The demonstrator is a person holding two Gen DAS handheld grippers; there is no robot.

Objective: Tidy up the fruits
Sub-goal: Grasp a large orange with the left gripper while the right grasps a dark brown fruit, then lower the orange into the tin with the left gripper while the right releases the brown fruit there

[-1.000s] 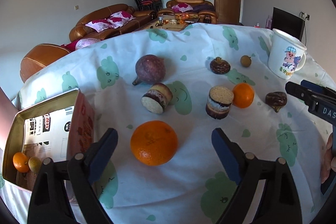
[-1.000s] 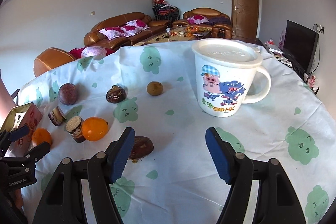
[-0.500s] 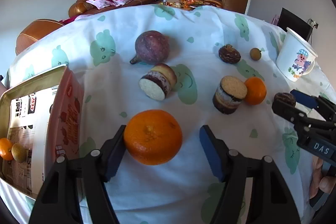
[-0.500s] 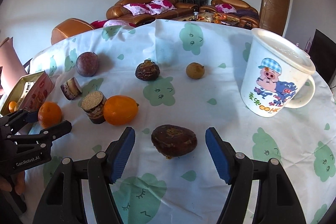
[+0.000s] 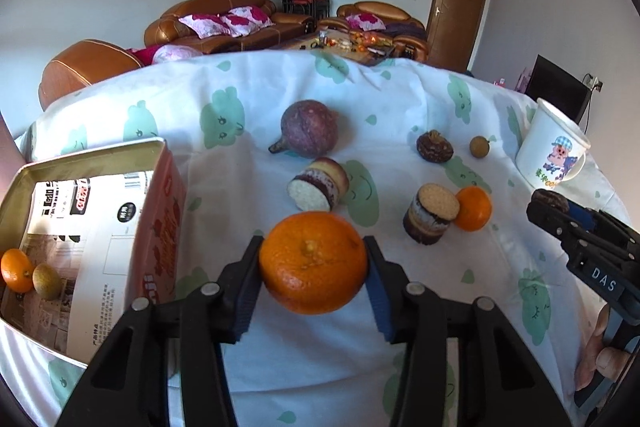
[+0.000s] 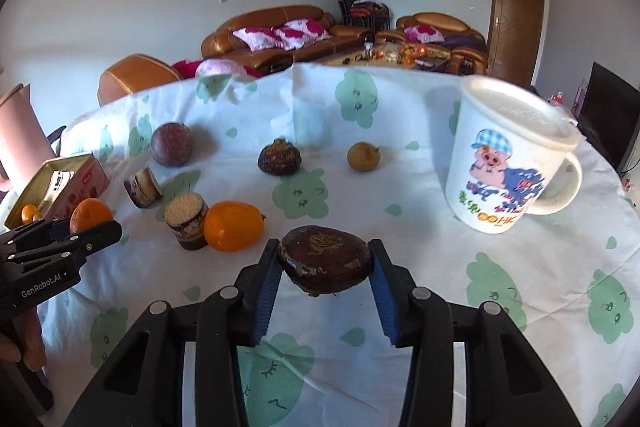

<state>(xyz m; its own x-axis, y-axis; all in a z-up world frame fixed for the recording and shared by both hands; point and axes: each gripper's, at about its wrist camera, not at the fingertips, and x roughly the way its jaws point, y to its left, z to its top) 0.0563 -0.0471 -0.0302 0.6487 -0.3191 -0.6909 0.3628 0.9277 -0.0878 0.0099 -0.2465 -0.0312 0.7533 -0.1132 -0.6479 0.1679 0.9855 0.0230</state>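
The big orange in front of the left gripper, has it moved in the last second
Cannot tell. The left gripper has closed on the big orange, but against the cake roll behind it, any shift could be camera motion.

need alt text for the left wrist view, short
The left gripper is shut on a large orange above a white tablecloth with green prints. An open tin at left holds a small orange and a brownish fruit; more fruit, cake pieces and a mug lie beyond.
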